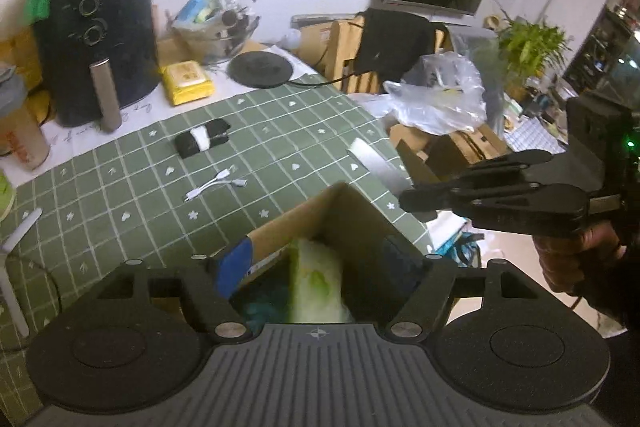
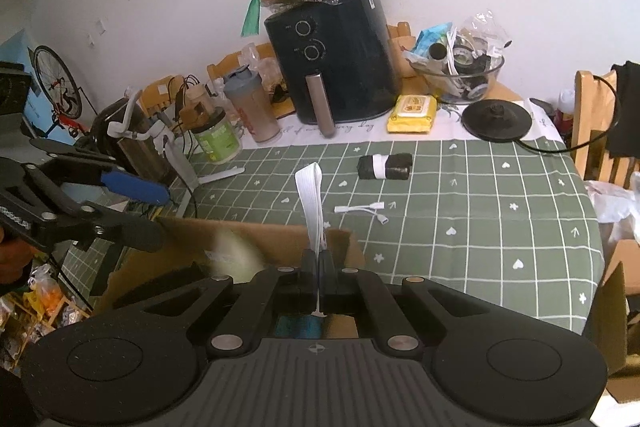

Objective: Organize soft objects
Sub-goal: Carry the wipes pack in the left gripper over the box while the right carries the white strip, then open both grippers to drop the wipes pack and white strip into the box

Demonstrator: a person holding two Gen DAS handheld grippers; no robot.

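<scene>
An open cardboard box (image 1: pixel 340 211) (image 2: pixel 280 239) sits at the near edge of the green checked tablecloth (image 2: pixel 480 211). My left gripper (image 1: pixel 320 259) (image 2: pixel 158 213) hangs open over it, one finger padded in blue (image 1: pixel 234 267). A pale green soft thing (image 1: pixel 316 279) (image 2: pixel 236 251), blurred, lies free inside the box below those fingers, beside something teal (image 1: pixel 260 303). My right gripper (image 2: pixel 319 255) (image 1: pixel 408 197) is shut on a white flat band (image 2: pixel 310 203) (image 1: pixel 372 159) that sticks up beyond the box's far wall. A black roll with a white wrap (image 1: pixel 203 139) (image 2: pixel 385 166) lies on the cloth.
A white adapter cable (image 2: pixel 362 211) lies mid-table. At the back stand a black air fryer (image 2: pixel 336 67), a yellow wipes pack (image 2: pixel 412 113), a glass bowl of clutter (image 2: pixel 460 71), a black kettle base (image 2: pixel 496 119) and bottles (image 2: pixel 252 107). A chair (image 2: pixel 600 131) and plastic bags (image 1: pixel 436 95) flank the table's right side.
</scene>
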